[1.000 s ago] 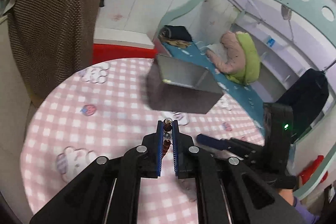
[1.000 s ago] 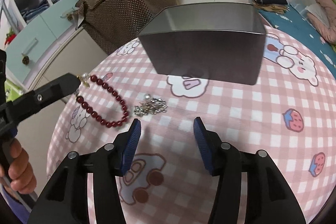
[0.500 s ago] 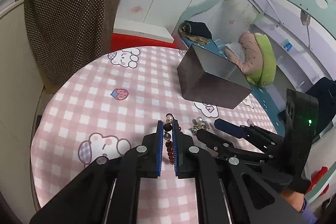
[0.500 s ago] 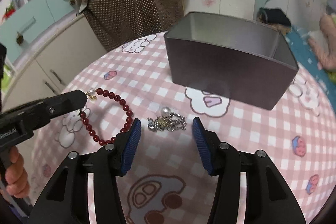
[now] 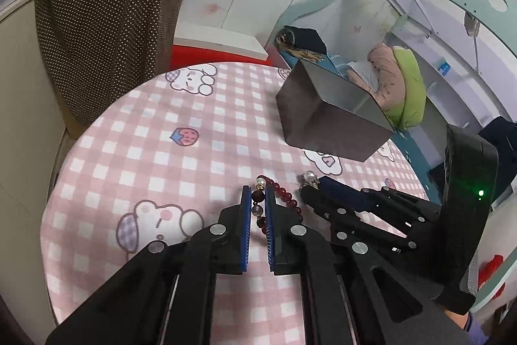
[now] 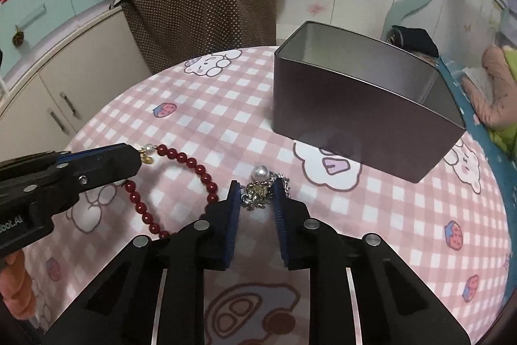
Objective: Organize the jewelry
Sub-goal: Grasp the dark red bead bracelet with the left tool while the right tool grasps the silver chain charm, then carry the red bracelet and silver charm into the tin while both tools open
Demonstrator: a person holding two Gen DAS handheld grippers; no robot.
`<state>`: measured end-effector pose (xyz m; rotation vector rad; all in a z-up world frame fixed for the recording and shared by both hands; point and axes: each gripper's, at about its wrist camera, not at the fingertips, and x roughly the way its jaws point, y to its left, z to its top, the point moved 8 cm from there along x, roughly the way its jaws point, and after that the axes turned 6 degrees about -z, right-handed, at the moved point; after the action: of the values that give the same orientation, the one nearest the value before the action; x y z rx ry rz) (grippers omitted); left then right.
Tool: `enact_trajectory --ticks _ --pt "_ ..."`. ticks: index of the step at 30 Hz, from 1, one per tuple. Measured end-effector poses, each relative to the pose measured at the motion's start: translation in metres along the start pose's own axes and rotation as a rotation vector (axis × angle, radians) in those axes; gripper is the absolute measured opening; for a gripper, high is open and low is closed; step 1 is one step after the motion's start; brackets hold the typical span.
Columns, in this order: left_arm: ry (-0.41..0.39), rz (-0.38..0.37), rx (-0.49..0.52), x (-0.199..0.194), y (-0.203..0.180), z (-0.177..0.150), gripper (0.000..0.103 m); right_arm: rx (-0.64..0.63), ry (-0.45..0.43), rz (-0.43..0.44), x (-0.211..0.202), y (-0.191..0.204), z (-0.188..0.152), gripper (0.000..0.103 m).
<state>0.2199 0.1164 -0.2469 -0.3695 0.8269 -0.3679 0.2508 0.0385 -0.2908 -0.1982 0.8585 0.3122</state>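
My left gripper [image 5: 258, 196] is shut on a dark red bead bracelet [image 5: 286, 199] near its clasp and pearl. In the right wrist view the bracelet [image 6: 194, 165] trails on the tablecloth from the left gripper [image 6: 135, 159]. My right gripper [image 6: 257, 193] has narrowed around a silver and gold chain pile with a pearl [image 6: 261, 183] that lies between its pads on the cloth. The chain's pearl also shows in the left wrist view [image 5: 308, 177]. A dark open metal box [image 6: 362, 96] stands behind, also in the left wrist view [image 5: 326, 122].
The round table has a pink checked cloth [image 6: 226, 105] with cartoon prints. A brown dotted bag [image 6: 200, 5] sits on a cabinet behind the table. A bed with a pink and green plush [image 5: 397, 80] lies at the right.
My right gripper moved forward over the chain pile and narrowed its jaws around it. My left gripper pulled back from the box, still holding the bracelet.
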Motion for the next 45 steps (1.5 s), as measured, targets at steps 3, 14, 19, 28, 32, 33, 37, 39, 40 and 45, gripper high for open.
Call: enact_trajectory --ticks 3,14,19,28,32,33,37,39,40,45 --pt "0.008 -0.013 0.011 0.004 -0.006 -0.001 0.007 0.008 -0.007 0.02 -0.007 -0.005 -0.002 0.011" --pt "0.017 -0.083 0.016 0.006 -0.028 -0.001 0.007 0.158 -0.047 0.169 -0.048 -0.058 -0.005 0.011" --pt "0.016 -0.104 0.048 0.005 -0.047 0.002 0.007 0.247 -0.071 0.247 -0.067 -0.079 -0.001 0.011" --pt "0.005 -0.147 0.127 0.001 -0.09 0.021 0.007 0.244 -0.145 0.243 -0.099 -0.089 0.016 0.011" --pt "-0.017 -0.165 0.165 -0.005 -0.109 0.038 0.007 0.235 -0.186 0.236 -0.116 -0.096 0.032 0.011" --pt "-0.021 -0.172 0.176 -0.006 -0.114 0.044 0.007 0.234 -0.196 0.236 -0.119 -0.097 0.037 0.011" --pt "-0.041 -0.176 0.208 -0.007 -0.13 0.07 0.007 0.229 -0.236 0.221 -0.128 -0.105 0.059 0.011" --pt "-0.054 -0.171 0.23 -0.007 -0.138 0.084 0.007 0.23 -0.255 0.212 -0.131 -0.109 0.071 0.011" --pt "-0.059 -0.166 0.238 -0.005 -0.14 0.089 0.007 0.233 -0.264 0.207 -0.131 -0.112 0.078 0.011" --pt "-0.072 -0.139 0.249 0.011 -0.146 0.118 0.007 0.246 -0.298 0.18 -0.128 -0.124 0.103 0.011"
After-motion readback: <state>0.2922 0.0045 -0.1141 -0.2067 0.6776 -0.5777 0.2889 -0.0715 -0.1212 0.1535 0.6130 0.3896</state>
